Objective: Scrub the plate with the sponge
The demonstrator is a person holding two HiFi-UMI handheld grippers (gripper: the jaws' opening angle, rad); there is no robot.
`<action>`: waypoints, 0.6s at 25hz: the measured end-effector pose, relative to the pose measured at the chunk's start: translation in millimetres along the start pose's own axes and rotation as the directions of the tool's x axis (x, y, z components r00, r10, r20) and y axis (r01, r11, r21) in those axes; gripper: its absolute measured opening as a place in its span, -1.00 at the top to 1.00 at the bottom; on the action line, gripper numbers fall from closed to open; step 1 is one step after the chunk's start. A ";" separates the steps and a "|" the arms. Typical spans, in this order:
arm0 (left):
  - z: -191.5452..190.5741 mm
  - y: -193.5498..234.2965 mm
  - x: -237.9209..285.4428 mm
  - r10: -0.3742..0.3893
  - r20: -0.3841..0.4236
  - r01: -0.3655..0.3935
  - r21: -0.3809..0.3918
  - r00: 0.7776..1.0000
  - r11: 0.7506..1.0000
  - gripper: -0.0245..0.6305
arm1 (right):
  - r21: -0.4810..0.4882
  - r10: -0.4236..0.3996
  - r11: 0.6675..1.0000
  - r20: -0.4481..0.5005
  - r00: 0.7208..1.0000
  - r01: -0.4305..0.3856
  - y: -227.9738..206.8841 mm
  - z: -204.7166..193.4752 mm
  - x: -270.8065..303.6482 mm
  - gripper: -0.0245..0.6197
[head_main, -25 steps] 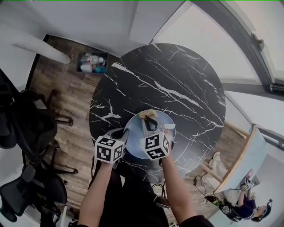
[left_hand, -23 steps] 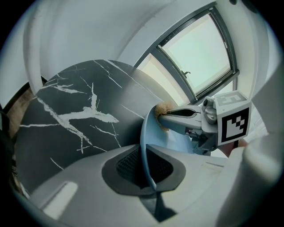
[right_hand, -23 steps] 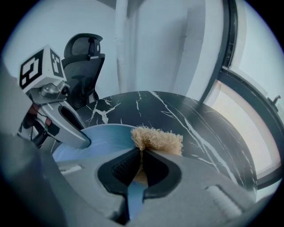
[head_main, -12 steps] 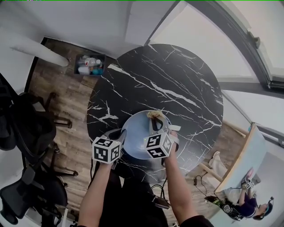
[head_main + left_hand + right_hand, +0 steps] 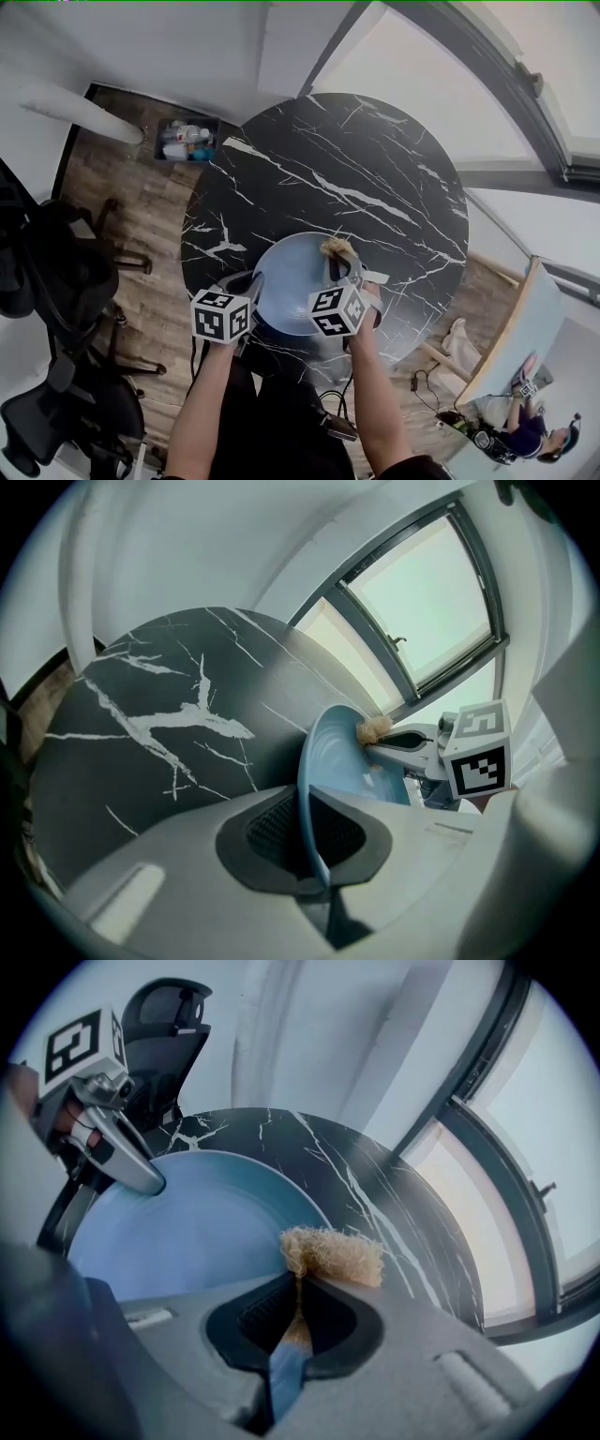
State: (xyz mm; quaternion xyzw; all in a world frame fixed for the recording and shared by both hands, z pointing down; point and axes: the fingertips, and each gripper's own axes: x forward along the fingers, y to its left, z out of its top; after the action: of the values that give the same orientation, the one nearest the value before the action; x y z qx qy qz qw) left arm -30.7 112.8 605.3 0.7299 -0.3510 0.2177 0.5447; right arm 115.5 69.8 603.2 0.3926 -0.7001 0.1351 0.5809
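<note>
Head view: a round black marble surface (image 5: 375, 178) stands on wood floor (image 5: 155, 234) by a window (image 5: 497, 103), with office chairs (image 5: 56, 272) at left. At its near edge, the left gripper (image 5: 255, 281) clamps its fingers on the plate (image 5: 291, 281) rim. The right gripper (image 5: 336, 264) pinches the sponge (image 5: 337, 248) at the plate's far rim.

The surface (image 5: 375, 178) was a round tabletop of black marble-look stone crossed by thin, branching white veins, with a smooth dark rim all the way round. A round light blue plate (image 5: 295, 277) sat over its near part, close to the near edge and well apart from the far side; whether the plate lay flat on the surface or was tipped up off it could not be told.
</note>
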 end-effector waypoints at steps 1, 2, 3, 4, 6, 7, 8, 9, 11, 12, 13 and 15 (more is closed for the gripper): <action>-0.1 0.1 0.1 0.001 0.001 -0.001 -0.001 1.000 1.000 0.88 | -0.001 -0.002 1.000 -0.007 1.000 0.002 0.0 -3.2 -0.8 0.86; -0.4 0.3 0.0 0.003 0.002 -0.003 -0.001 1.000 1.000 0.88 | -0.002 -0.004 1.000 -0.014 1.000 0.004 0.4 -6.5 -1.7 0.86; -0.6 0.6 -0.3 0.004 0.003 -0.004 -0.002 1.000 1.000 0.88 | -0.002 -0.005 1.000 -0.020 1.000 0.005 1.1 -9.5 -2.7 0.86; -0.4 0.9 -0.5 0.004 0.004 -0.004 -0.003 1.000 1.000 0.88 | -0.001 -0.006 1.000 -0.026 1.000 0.006 1.7 -12.4 -3.7 0.86; 0.1 0.7 -0.6 0.006 0.004 -0.006 -0.002 1.000 1.000 0.88 | 0.001 -0.006 1.000 -0.036 0.999 0.006 2.5 -18.6 -5.7 0.86; 0.2 0.4 -0.4 0.008 0.004 -0.008 0.000 1.000 1.000 0.88 | 0.001 -0.006 1.000 -0.040 0.999 0.006 2.8 -21.6 -6.7 0.86; 0.3 0.3 -0.3 0.009 0.004 -0.009 0.002 1.000 1.000 0.88 | -0.001 -0.005 1.000 -0.045 0.999 0.005 3.3 -24.6 -7.6 0.86; 0.3 0.2 -0.1 0.011 0.005 -0.011 0.004 1.000 1.000 0.88 | -0.003 -0.006 1.000 -0.051 0.999 0.005 4.1 -27.5 -8.5 0.86; 0.6 -0.1 0.0 0.014 0.009 -0.014 0.006 1.000 1.000 0.88 | -0.013 -0.006 1.000 -0.069 0.998 0.005 6.0 -33.1 -10.5 0.86; 0.9 -0.1 -0.1 0.016 0.011 -0.016 0.005 1.000 1.000 0.88 | -0.017 -0.005 1.000 -0.078 0.997 0.003 7.0 -35.8 -11.5 0.86; 1.2 0.1 -0.1 0.017 0.014 -0.017 0.002 1.000 1.000 0.88 | -0.021 -0.003 1.000 -0.088 0.996 0.001 8.1 -38.5 -12.4 0.86; 1.1 0.3 -0.2 0.018 0.020 -0.018 -0.004 1.000 1.000 0.88 | -0.026 0.004 1.000 -0.105 0.994 -0.006 10.6 -43.8 -14.4 0.86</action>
State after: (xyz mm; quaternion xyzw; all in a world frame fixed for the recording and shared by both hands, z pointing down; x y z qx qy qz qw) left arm -31.2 111.7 605.1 0.7277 -0.3633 0.2147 0.5408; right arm 139.2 110.7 605.5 0.3755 -0.6714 0.1477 0.6216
